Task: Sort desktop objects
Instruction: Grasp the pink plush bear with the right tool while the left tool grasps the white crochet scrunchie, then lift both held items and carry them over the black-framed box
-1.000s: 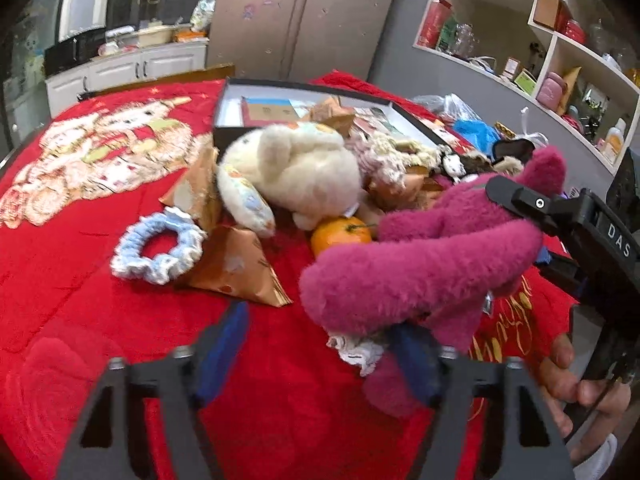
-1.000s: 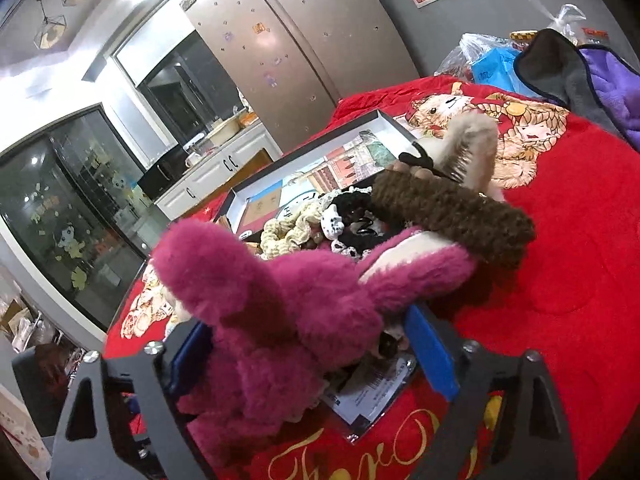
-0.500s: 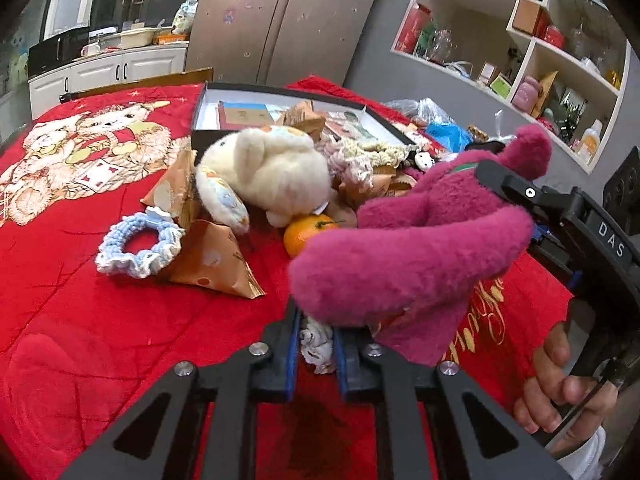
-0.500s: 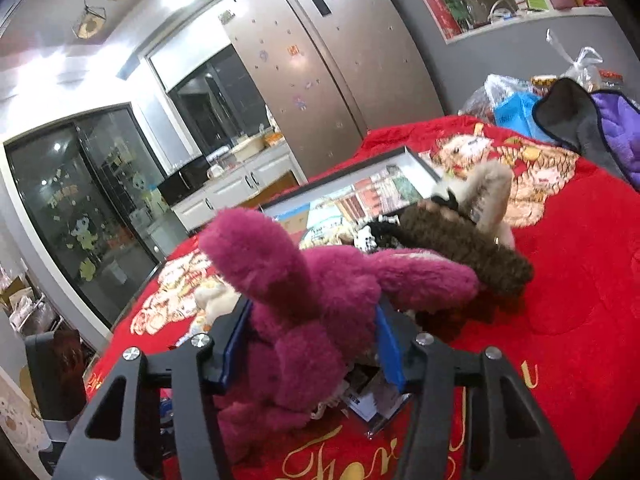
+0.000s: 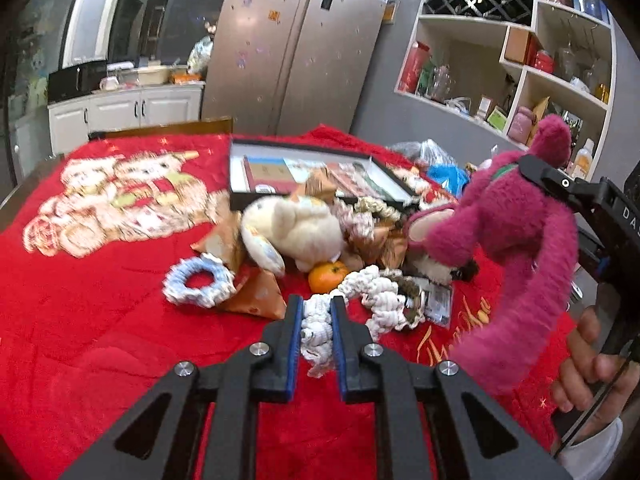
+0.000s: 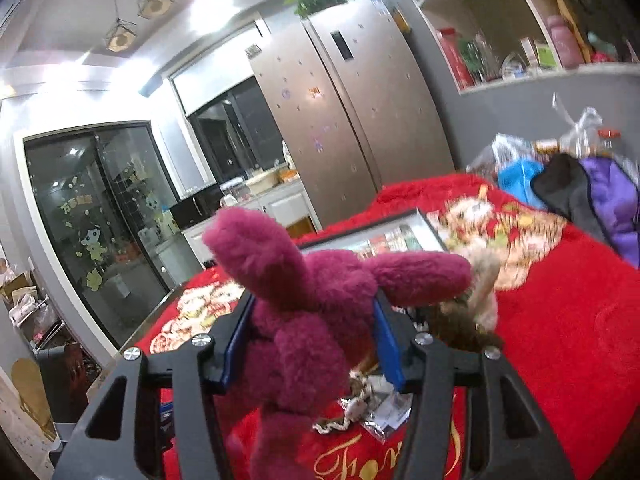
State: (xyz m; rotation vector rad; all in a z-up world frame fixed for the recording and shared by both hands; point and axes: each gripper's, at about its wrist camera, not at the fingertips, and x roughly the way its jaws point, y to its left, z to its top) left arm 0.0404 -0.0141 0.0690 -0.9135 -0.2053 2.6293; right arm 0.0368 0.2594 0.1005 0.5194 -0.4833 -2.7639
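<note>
My left gripper (image 5: 314, 312) is shut on a white frilly scrunchie (image 5: 372, 294) and holds it above the red cloth. My right gripper (image 6: 310, 320) is shut on a magenta plush bear (image 6: 316, 312) and holds it lifted; the bear also shows in the left wrist view (image 5: 516, 232) at the right. On the table lie a cream plush toy (image 5: 298, 228), a tangerine (image 5: 327, 277), a blue scrunchie (image 5: 198, 284) and orange paper packets (image 5: 260, 294). An open black box (image 5: 320, 178) sits behind the pile.
The table has a red cloth (image 5: 80, 320) with bear prints. A small packet (image 5: 438, 300) lies beside the pile. A brown and cream plush (image 6: 476, 312) lies behind the bear. Bags and a purple cloth (image 6: 608, 200) lie at the far right. Fridge and shelves stand behind.
My left gripper closed on the white scrunchie and lifted it. My right gripper closed on the magenta bear and raised it up off the pile.
</note>
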